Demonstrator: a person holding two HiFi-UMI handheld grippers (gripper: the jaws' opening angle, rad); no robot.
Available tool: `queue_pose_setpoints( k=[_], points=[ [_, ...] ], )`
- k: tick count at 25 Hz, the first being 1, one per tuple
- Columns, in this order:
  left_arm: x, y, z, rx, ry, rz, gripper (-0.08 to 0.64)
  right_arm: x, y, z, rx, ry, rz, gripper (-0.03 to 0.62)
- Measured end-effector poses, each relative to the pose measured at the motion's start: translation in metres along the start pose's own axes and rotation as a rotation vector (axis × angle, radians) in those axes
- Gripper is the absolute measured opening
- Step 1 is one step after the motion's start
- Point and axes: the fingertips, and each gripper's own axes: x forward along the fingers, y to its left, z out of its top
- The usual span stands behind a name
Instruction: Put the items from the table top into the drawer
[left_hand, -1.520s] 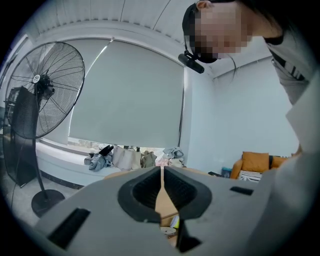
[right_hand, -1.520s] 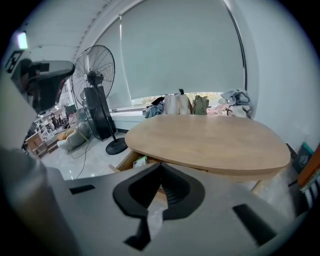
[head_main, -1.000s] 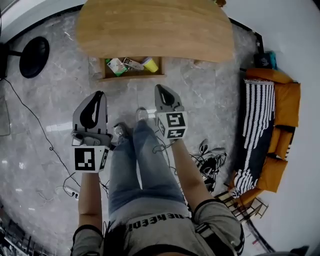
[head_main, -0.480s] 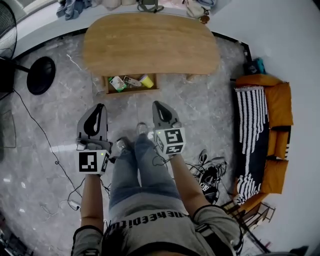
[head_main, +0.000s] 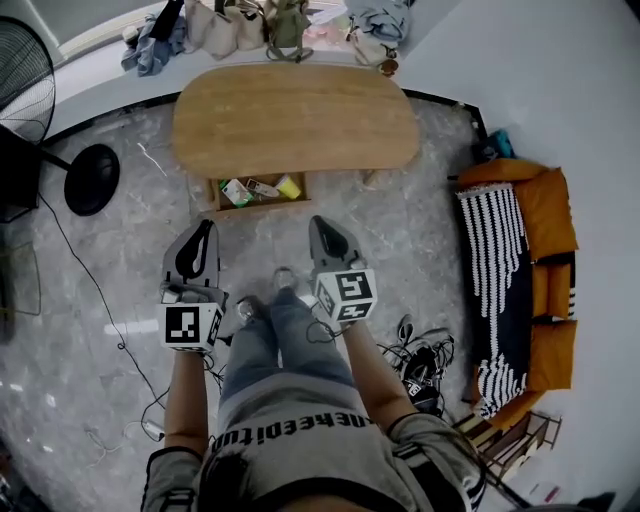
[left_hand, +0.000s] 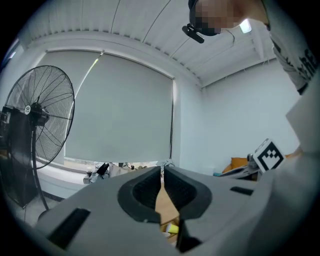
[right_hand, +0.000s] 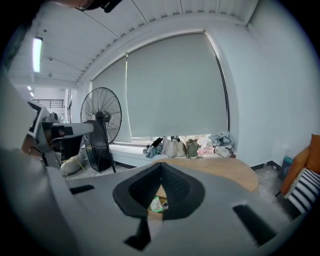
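Items (head_main: 240, 191), seemingly packets, in drawer (head_main: 262, 208), fan (head_main: 22, 75) left

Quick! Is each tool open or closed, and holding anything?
Left tool: closed, holding nothing.
Right tool: closed, holding nothing.

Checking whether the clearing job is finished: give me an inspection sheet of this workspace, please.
Surface: wooden table top, bare.
Job's things: green packet, yellow item and more lie in the open drawer.
Clutter: bags and clothes on the sill behind the table.
Grippers: left hand-held gripper and right hand-held gripper both shut, empty.
Cables: one cable across the floor at left; a tangle at right.
Surroundings: standing fan, orange sofa with striped throw.
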Motion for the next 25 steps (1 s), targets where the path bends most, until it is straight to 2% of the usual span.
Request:
queue_pose_setpoints(
  k=[12, 25],
  points=[
    [-0.021, -0.005, 0.053, 0.005, -0.094, 0.012, 0.02, -0.042, 0.008, 0.059, -0.039, -0.091, -0.028, 0.003],
    [-0.044, -0.011, 0.087, 0.039, -0.173, 0.006, 0.02, -0.072, 0.026, 0.109, -0.079, -0.212, -0.039, 0.003]
  ],
)
